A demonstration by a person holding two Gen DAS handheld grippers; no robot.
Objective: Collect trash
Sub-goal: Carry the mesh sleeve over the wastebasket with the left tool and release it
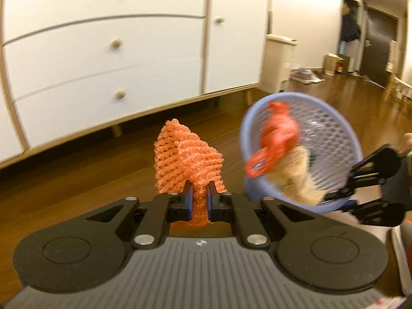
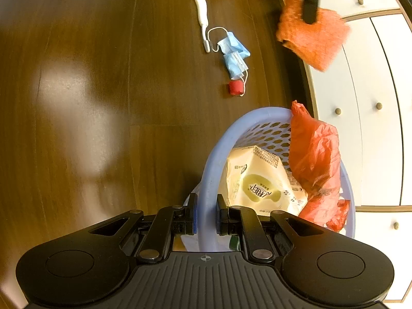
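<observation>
My left gripper (image 1: pixel 199 193) is shut on an orange foam fruit net (image 1: pixel 186 157), held up above the wooden floor; the same net (image 2: pixel 312 38) hangs at the upper right of the right wrist view. My right gripper (image 2: pixel 206 211) is shut on the rim of a blue mesh basket (image 2: pixel 208 180). The basket (image 1: pixel 332 139) is tilted toward the left camera. It holds a red plastic bag (image 2: pixel 314 159) and a cream wrapper (image 2: pixel 255 180). On the floor lie a blue face mask (image 2: pixel 234 56), a small red cap (image 2: pixel 235 87) and a white tube (image 2: pixel 202 13).
A white sideboard with drawers (image 1: pixel 103 59) stands on short legs along the wall. Beside it is a pale lidded bin (image 1: pixel 278 61). Shoes (image 1: pixel 306 76) and cartons lie down the hallway near a dark door (image 1: pixel 378 49). A wooden chair (image 1: pixel 396 82) is at far right.
</observation>
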